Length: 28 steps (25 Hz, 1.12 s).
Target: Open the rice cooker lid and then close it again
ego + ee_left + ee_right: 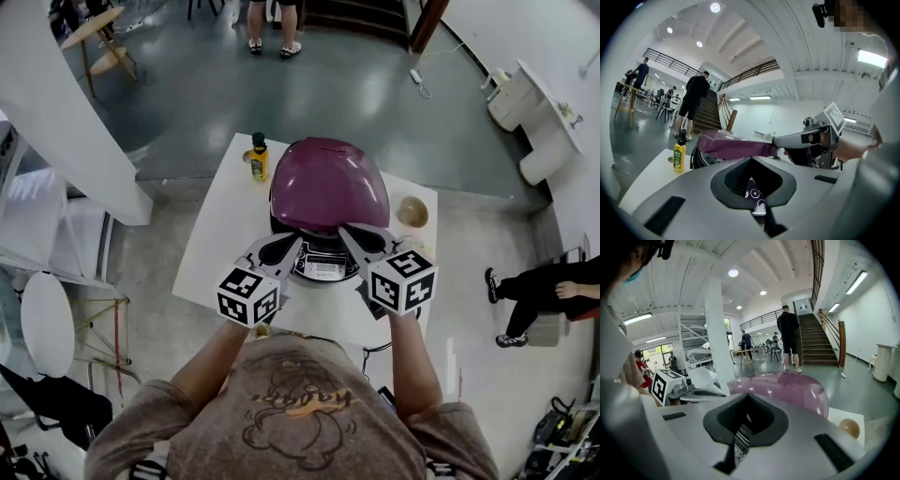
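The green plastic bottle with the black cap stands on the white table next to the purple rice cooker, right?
Not quite: the plastic bottle with the black cap is yellow, not green, as the head view shows. It stands on the white table next to the purple rice cooker.

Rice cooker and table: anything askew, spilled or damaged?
Nothing stands out. The purple lid is partly raised off the rice cooker, the right gripper at its front edge. The yellow bottle stands upright on the white table; no spill shows.
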### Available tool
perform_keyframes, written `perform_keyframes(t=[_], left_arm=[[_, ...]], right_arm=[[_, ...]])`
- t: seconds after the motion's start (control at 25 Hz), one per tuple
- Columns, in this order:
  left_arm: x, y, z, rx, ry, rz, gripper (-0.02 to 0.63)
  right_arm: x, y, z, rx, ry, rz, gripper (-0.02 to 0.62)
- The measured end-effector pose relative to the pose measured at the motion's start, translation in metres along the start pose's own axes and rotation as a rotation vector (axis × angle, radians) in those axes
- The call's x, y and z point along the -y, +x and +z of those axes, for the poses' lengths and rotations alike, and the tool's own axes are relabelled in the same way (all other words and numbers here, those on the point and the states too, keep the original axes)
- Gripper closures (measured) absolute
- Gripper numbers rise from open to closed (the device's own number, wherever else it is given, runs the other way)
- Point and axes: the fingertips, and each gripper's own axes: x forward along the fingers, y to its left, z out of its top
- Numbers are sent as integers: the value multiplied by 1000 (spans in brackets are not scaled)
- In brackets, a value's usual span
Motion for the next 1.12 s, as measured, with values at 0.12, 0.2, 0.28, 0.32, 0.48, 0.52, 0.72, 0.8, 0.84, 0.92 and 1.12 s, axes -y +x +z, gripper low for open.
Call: perform_keyframes(t=[0.12,0.2,0.28,0.32,0.48,0.52,0.72,0.8,0.84,0.92,1.12], left_arm=[[1,5,0,-5,1,-10,586],[2,8,0,-8,3,-17,584],[4,9,1,-9,6,-24,586],[5,10,2,-9,8,-26,585],[4,11,5,-9,14,-28,584],[3,11,5,-10,14,-26,584],[1,7,4,-12,14,-22,584],[0,7,3,-14,14,-22,584],[-1,7,3,-15,14,-21,586],[-3,7,2,-16,12,-19,585],[-7,8,2,-17,10,-19,584]], right_arm=[[1,-2,13,28,-8,3,591],[1,-3,20,41,-20,8,590],[1,-3,22,37,-51,-5,591],[3,-1,21,24,-81,-27,591],[11,8,16,4,-138,-81,589],[11,9,18,19,-123,-72,590],[10,13,26,79,-112,-66,590],[12,14,25,86,-99,-67,589],[13,16,24,88,-91,-68,590],[16,18,21,90,-80,-72,589],[17,21,19,91,-71,-72,590]])
